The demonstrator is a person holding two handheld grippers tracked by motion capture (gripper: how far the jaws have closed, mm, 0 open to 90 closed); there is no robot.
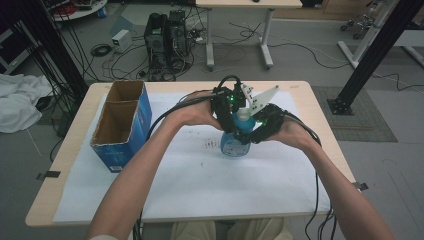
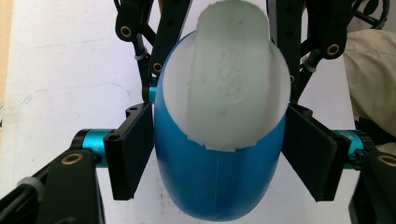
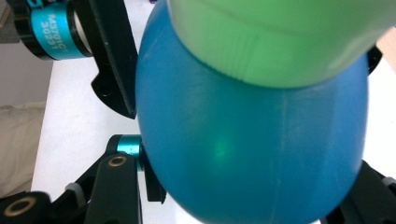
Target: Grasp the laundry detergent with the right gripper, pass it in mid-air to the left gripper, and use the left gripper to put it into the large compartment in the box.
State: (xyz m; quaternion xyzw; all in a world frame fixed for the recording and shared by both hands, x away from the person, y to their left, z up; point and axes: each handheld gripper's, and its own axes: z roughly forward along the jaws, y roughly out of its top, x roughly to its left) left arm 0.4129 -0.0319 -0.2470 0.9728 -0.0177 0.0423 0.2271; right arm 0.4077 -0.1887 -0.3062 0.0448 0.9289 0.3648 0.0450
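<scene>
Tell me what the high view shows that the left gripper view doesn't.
High view: the whole table, the open blue cardboard box at its left, both forearms, and the left gripper and right gripper meeting at the blue spray bottle, which stands on the white paper sheet.

Left gripper view: a close look at the bottle's white top, with the left gripper's black pads right at the bottle's blue sides; whether they press on it is hard to tell.

Both: the blue bottle, the white sheet, and the two grippers around the bottle.
</scene>
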